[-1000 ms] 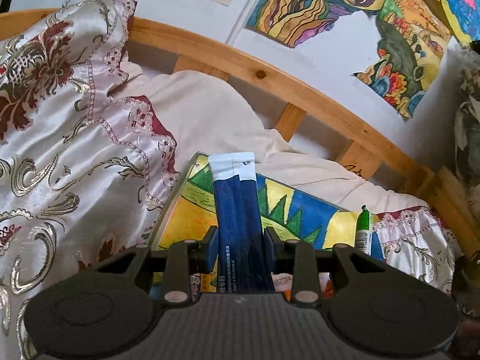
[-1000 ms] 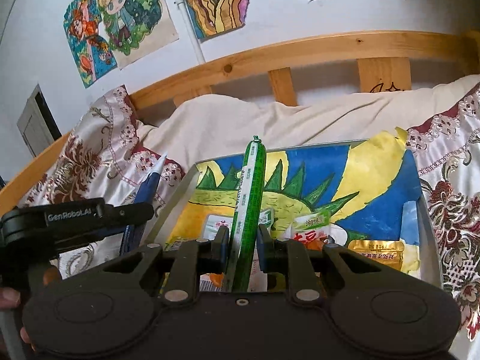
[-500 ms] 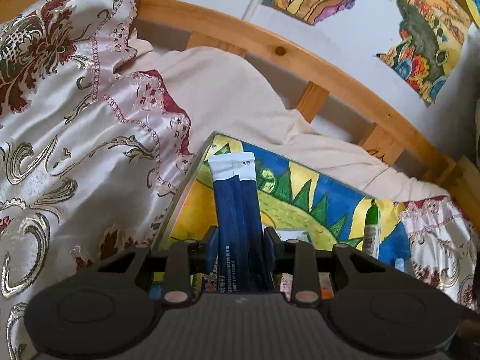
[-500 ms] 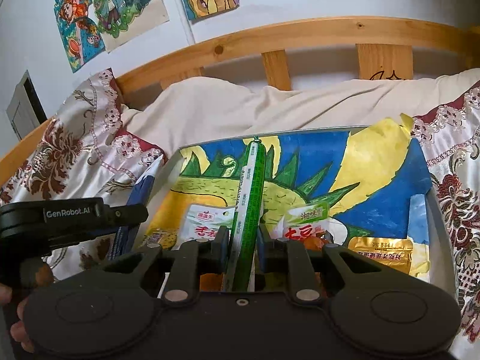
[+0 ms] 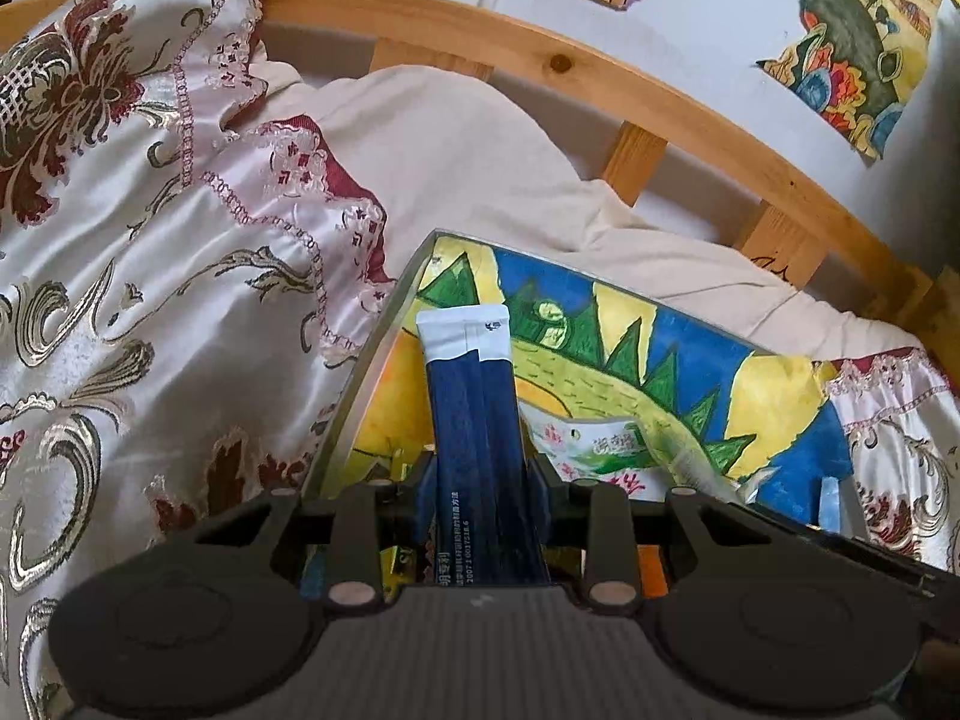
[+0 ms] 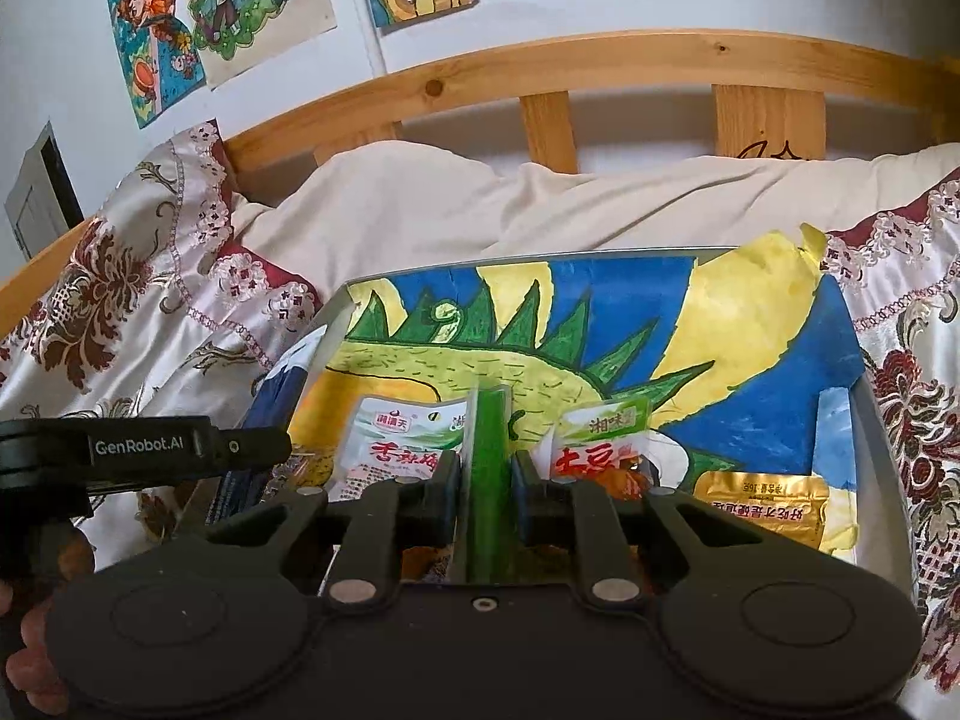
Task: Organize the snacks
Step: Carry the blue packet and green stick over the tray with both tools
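a navy sachet (image 5: pixel 480 450) with a white top end stands lengthwise between the left gripper's (image 5: pixel 483 483) pads, its white end pointing away over the near-left corner of the tray (image 5: pixel 366 372). a slim green stick (image 6: pixel 487 480) is pinched between the right gripper's (image 6: pixel 487 495) pads, pointing forward over the tray's middle. the tray is shallow and grey, lined with a blue, yellow and green drawing. on the lining lie a white packet (image 6: pixel 399 441) left of the stick, a green-topped packet (image 6: pixel 600 438) right of it, and a gold packet (image 6: pixel 759 504) near the right wall.
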